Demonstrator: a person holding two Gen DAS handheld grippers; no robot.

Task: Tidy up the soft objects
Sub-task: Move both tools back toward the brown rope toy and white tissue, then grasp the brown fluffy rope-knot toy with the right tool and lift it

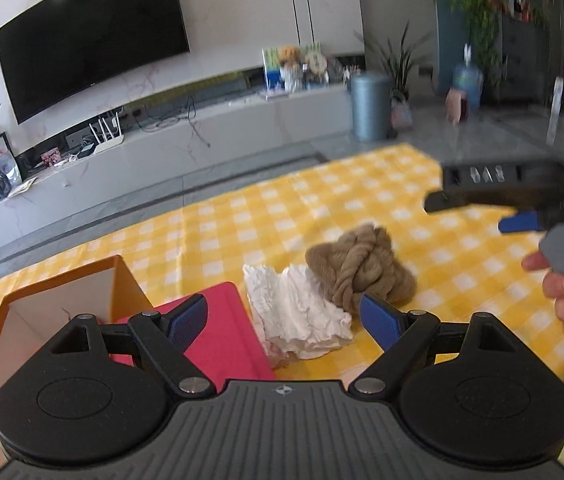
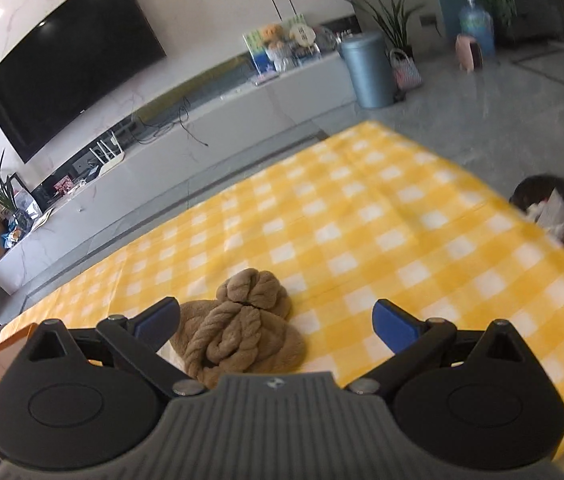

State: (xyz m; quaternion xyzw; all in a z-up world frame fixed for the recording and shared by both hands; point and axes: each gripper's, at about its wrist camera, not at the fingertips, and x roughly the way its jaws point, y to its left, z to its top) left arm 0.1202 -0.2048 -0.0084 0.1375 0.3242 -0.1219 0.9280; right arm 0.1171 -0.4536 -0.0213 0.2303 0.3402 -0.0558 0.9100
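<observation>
left gripper (image 1: 284,320): fingers spread, nothing held | right gripper (image 2: 275,320): fingers spread, empty | white cloth (image 1: 298,312): crumpled, touching brown towel on its near-left; judged light, limp; best pinched at a raised fold | brown towel (image 2: 237,328): twisted bundle on checked surface (image 2: 402,220); judged soft, bulkier; best gripped across the thick twist | orange box (image 1: 61,304): open, left of the towel

Layout on the surface (image 1: 462,248): open box (image 1: 61,300) at left; flat folder (image 1: 225,332) beside it; crumpled cloth (image 1: 302,316) right of the folder; twisted towel (image 1: 362,272) touching the cloth, behind-right.
</observation>
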